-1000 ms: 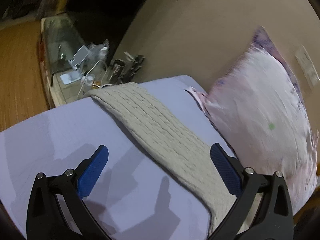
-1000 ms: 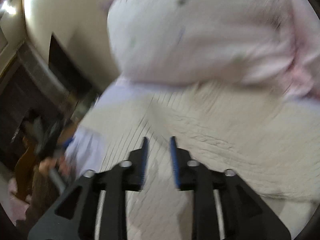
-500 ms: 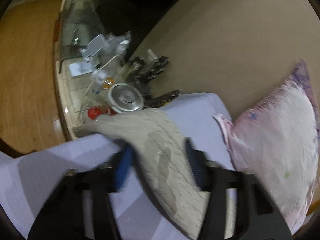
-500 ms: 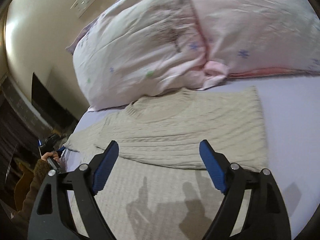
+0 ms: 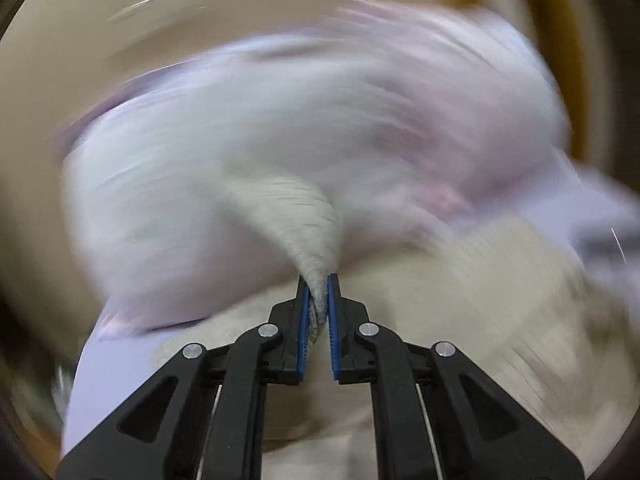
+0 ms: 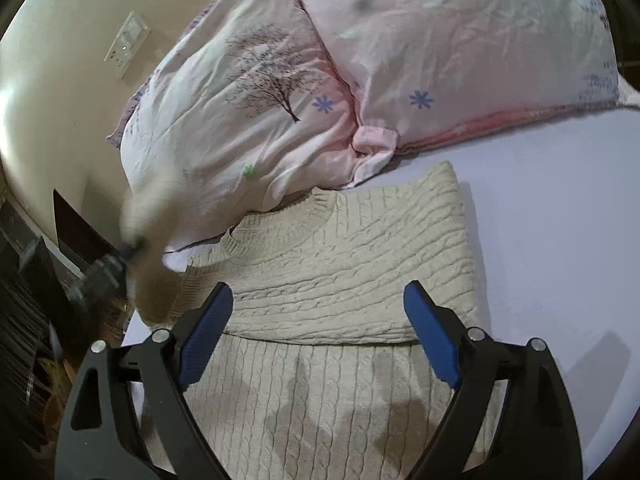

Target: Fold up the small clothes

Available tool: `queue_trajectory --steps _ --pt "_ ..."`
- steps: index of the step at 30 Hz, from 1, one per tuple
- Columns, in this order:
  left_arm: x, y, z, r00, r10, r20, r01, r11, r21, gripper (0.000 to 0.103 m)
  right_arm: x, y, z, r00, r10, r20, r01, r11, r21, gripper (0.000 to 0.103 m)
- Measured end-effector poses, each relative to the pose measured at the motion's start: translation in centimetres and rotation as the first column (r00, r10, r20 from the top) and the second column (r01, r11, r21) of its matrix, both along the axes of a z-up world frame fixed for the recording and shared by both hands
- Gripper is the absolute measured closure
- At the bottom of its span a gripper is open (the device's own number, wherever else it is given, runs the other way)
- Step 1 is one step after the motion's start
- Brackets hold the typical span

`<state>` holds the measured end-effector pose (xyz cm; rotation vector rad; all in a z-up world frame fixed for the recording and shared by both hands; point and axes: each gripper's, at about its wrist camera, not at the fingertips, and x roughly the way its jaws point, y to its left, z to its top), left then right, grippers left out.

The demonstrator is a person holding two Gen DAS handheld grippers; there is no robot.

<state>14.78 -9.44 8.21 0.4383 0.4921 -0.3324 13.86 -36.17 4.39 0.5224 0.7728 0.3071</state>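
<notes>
A beige cable-knit sweater lies on the lavender bed sheet, its right sleeve folded across the chest. My left gripper is shut on the left sleeve and holds it lifted; that view is motion-blurred. In the right wrist view the left gripper and raised sleeve show blurred at the sweater's left edge. My right gripper is open and empty, hovering above the sweater's lower body.
A pink floral duvet is heaped behind the sweater against the beige wall. A wall switch plate is at upper left. Dark furniture stands beyond the bed's left edge.
My left gripper closed on the left sleeve at the bed's edge and swung it up toward the sweater. My right gripper opened and drew back above the lower body.
</notes>
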Motion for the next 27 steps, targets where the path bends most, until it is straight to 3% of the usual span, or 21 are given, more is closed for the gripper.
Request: queue_trajectory --steps 1,3,5,7,11,14,15,16,17,20,23,24,25,26,27 --pt "-1.4 -3.6 -2.3 0.996 -0.083 -0.034 0.085 0.992 0.092 0.094 0.1 -0.2 -0.2 1.0 -0.007 -0.011 0.007 1.0 0.006 0.016" --pt "-3.2 -6.1 -4.6 0.986 -0.155 -0.07 0.165 0.971 0.172 0.093 0.5 -1.1 -0.8 0.999 -0.015 -0.044 0.017 0.999 0.044 0.016" --pt "-4.3 -5.7 -4.9 0.983 -0.164 -0.084 0.177 0.969 0.17 0.087 0.8 -1.9 -1.2 0.998 -0.016 -0.066 0.021 0.997 0.076 0.018" --pt "-4.9 -2.9 -3.9 0.987 -0.121 -0.101 0.131 0.986 0.1 0.062 1.2 -2.7 -1.6 0.995 -0.033 -0.094 0.041 0.995 0.086 0.03" --pt "-5.7 3.9 -2.3 0.982 -0.01 -0.189 0.001 0.999 -0.051 0.057 2.7 -3.4 -2.7 0.988 -0.037 -0.152 0.058 0.989 0.135 0.043" --pt "-7.3 10.0 -2.8 0.954 0.059 -0.294 -0.109 0.982 -0.157 0.055 3.6 -3.3 -3.8 0.976 -0.049 -0.212 0.083 0.985 0.153 0.048" --pt "-8.1 11.7 -3.2 0.942 0.077 -0.327 -0.144 0.972 -0.186 0.054 3.8 -3.0 -4.1 0.975 -0.047 -0.218 0.083 0.984 0.159 0.057" --pt "-8.2 12.6 -3.5 0.935 0.082 -0.346 -0.159 0.966 -0.202 0.054 4.2 -2.7 -4.3 0.975 -0.048 -0.216 0.08 0.986 0.146 0.078" --pt "-8.8 13.5 -4.0 0.924 0.083 -0.374 -0.178 0.958 -0.226 0.054 4.5 -2.4 -4.3 0.977 -0.047 -0.207 0.073 0.99 0.121 0.091" --pt "-10.0 14.7 -5.0 0.904 0.085 -0.419 -0.206 0.946 -0.251 0.051 5.2 -1.9 -3.3 0.987 -0.059 -0.15 0.075 0.992 0.103 0.094" --pt "-10.2 14.9 -6.2 0.889 0.099 -0.448 -0.22 0.949 -0.226 0.051 3.6 -1.6 0.3 0.994 -0.108 -0.035 0.111 0.99 0.09 0.094" --pt "-10.2 14.8 -6.6 0.884 0.098 -0.457 -0.219 0.95 -0.222 0.05 2.7 -0.9 2.0 0.988 -0.155 0.001 0.155 0.988 0.021 0.089" --pt "-10.1 14.8 -6.7 0.884 0.097 -0.458 -0.218 0.951 -0.22 0.047 2.6 -0.4 2.6 0.984 -0.179 0.015 0.179 0.984 -0.024 0.072" --pt "-10.1 14.7 -6.8 0.887 0.094 -0.453 -0.215 0.951 -0.223 0.046 2.5 0.3 3.1 0.979 -0.201 0.029 0.203 0.976 -0.084 0.049" --pt "-10.1 14.7 -6.8 0.888 0.088 -0.452 -0.211 0.95 -0.229 0.044 3.0 1.2 3.2 0.98 -0.196 0.019 0.197 0.967 -0.161 0.009"
